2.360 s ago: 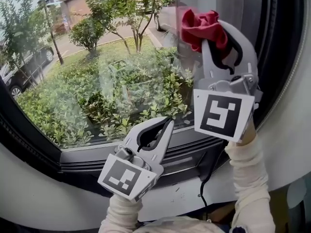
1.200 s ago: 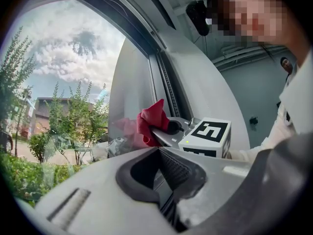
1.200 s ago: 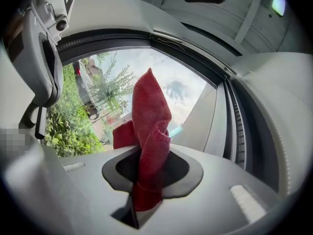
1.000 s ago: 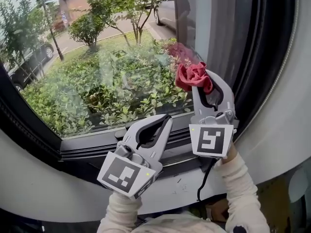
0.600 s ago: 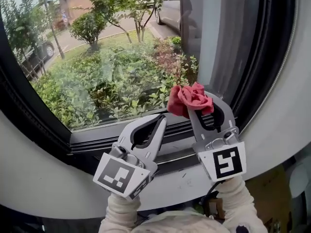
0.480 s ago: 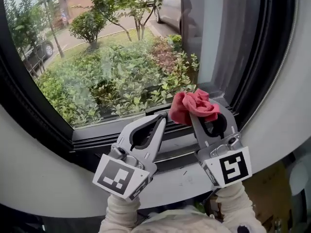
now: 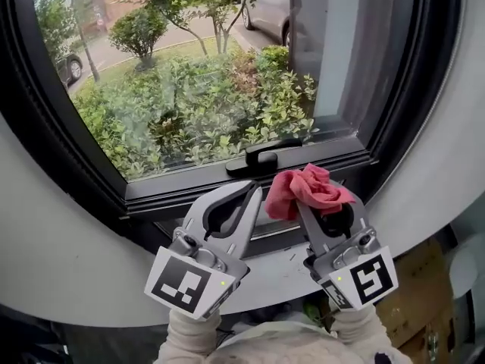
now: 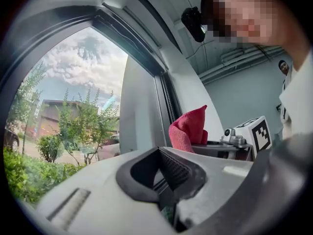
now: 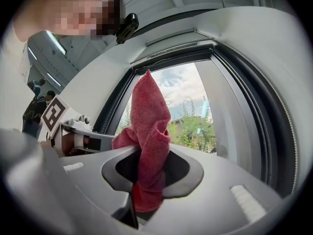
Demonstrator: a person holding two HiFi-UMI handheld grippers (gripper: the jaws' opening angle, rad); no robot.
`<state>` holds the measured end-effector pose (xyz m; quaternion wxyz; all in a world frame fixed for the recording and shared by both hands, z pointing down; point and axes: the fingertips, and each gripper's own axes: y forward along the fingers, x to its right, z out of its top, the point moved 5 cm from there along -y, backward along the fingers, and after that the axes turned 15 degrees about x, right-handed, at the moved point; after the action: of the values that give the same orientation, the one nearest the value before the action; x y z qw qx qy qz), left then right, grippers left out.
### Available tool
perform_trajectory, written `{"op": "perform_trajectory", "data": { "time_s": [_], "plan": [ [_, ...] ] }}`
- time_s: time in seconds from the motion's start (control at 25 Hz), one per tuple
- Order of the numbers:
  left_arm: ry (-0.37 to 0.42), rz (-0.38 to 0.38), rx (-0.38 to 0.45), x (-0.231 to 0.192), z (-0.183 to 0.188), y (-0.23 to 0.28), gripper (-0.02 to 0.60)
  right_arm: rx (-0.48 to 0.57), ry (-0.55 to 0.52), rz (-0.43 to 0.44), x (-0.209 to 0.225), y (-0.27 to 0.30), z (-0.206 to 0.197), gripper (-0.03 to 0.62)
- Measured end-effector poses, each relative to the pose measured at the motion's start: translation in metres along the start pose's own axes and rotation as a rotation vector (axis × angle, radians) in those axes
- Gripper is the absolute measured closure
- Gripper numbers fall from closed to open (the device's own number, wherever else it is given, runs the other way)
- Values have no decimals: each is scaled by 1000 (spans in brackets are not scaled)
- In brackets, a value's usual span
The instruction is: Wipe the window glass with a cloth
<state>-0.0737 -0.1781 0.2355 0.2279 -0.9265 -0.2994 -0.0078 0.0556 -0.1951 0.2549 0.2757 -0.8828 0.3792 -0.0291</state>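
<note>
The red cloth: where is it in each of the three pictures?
Head view: low, right of centre, red cloth bunched at the right gripper's tip.
Left gripper view: right of centre, standing upright.
Right gripper view: dead centre, clamped between the jaws.
Shared landmark: the dark window frame.

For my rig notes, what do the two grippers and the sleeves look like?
Both the left gripper and the right gripper are light grey, with tapering jaws lined in black around an oval gap. Each carries a white cube with black square markers. The sleeves are cream.
</note>
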Motion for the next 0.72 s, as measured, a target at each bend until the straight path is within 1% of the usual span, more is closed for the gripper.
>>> {"op": "perform_trajectory", "data": {
  "time_s": [0.12, 0.72],
  "plan": [
    [-1, 0, 6, 3, 6, -5, 581, 3, 7, 11, -8, 0, 5, 477],
    [3, -3, 3, 8, 11, -9, 581, 6, 52, 16, -9, 0, 7, 479]
  ]
}}
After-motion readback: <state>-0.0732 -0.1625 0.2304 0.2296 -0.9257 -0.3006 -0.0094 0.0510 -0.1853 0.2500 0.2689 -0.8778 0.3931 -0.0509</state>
